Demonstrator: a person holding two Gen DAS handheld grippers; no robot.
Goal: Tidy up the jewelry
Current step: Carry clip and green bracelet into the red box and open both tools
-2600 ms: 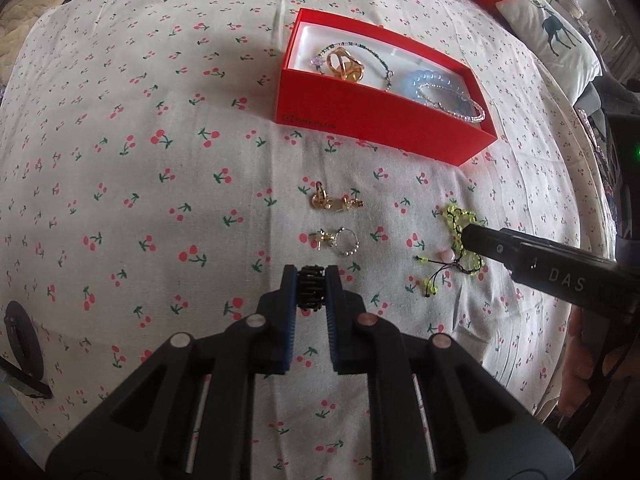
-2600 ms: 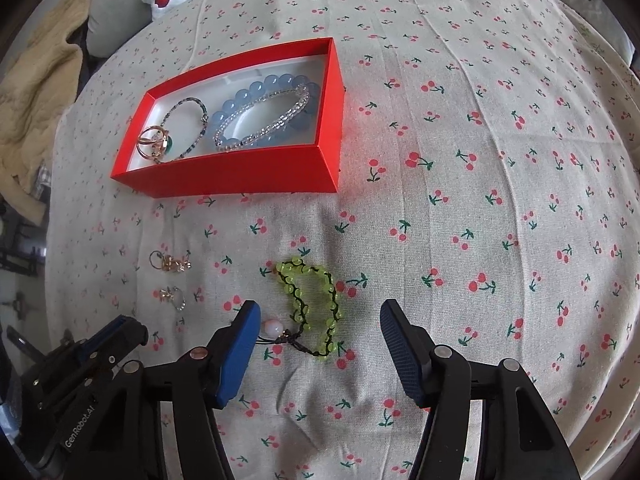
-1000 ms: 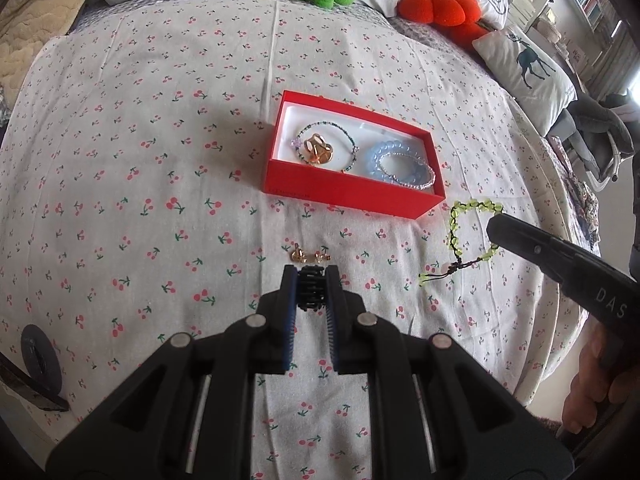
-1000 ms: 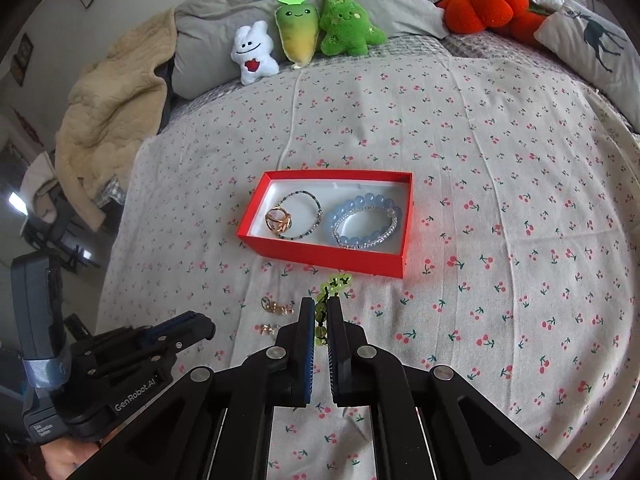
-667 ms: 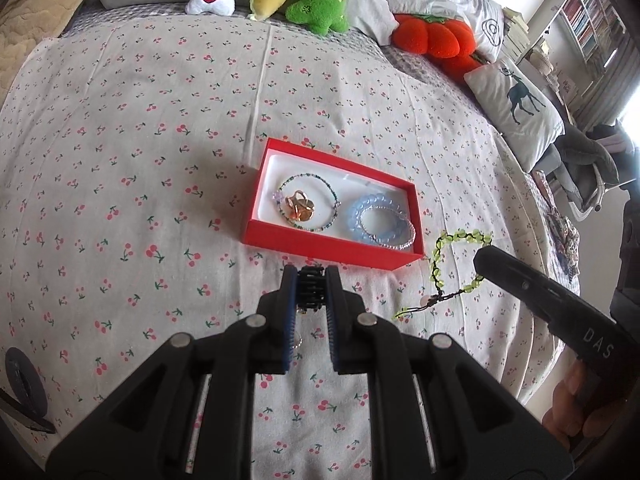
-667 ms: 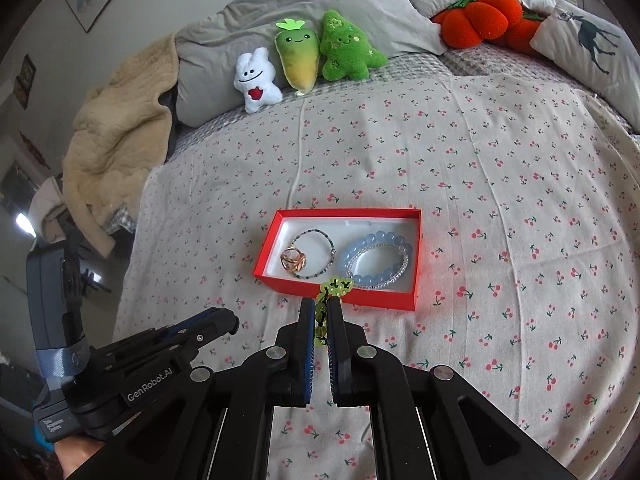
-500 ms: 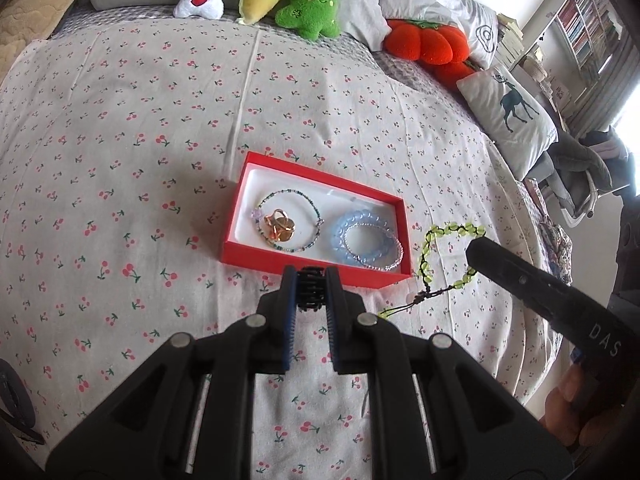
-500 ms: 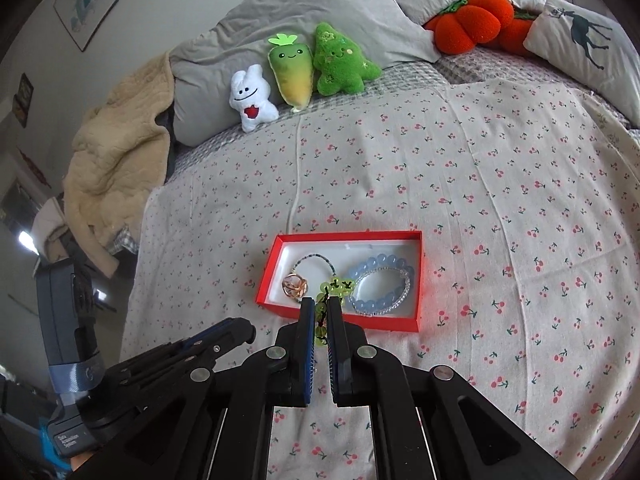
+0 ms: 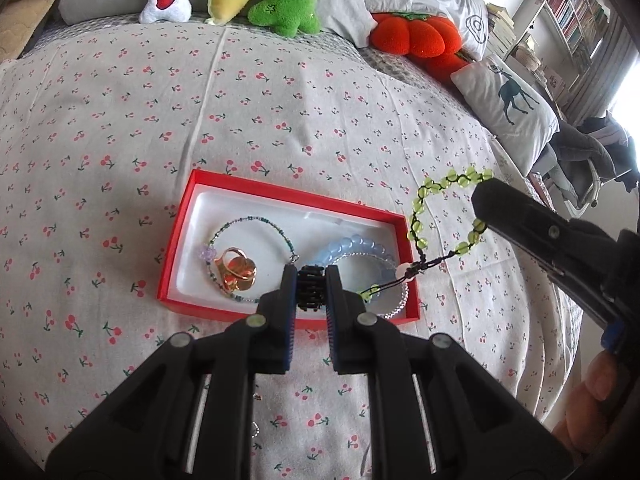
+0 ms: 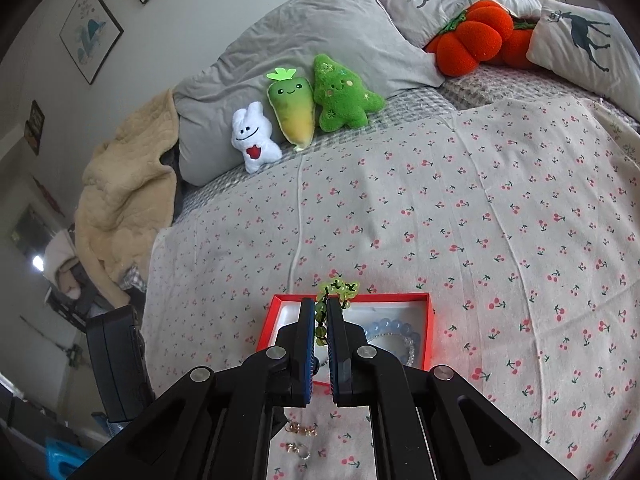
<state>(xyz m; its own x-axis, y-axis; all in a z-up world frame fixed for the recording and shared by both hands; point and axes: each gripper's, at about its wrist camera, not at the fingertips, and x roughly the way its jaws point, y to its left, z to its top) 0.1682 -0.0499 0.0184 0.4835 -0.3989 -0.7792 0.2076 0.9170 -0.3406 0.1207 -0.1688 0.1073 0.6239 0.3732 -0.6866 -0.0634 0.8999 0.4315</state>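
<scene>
One green bead bracelet (image 9: 449, 211) hangs in the air, pinched between the pressed fingers of the right gripper (image 10: 323, 322), its loop and cord dangling over the right end of the red box (image 9: 280, 194). Inside that box lie a blue bead bracelet (image 9: 352, 248) with a clear bead bracelet on it at the right, and a thin beaded bracelet (image 9: 248, 222) around a gold ring (image 9: 237, 269) at the left. Above the box's near wall, the left gripper (image 9: 309, 292) is clamped on a small black beaded piece (image 9: 309, 286). Two small gold earrings (image 10: 300, 438) rest on the cherry-print bedspread (image 9: 280, 92), nearer than the box. Plush toys (image 10: 304, 104) sit at the far pillows.
</scene>
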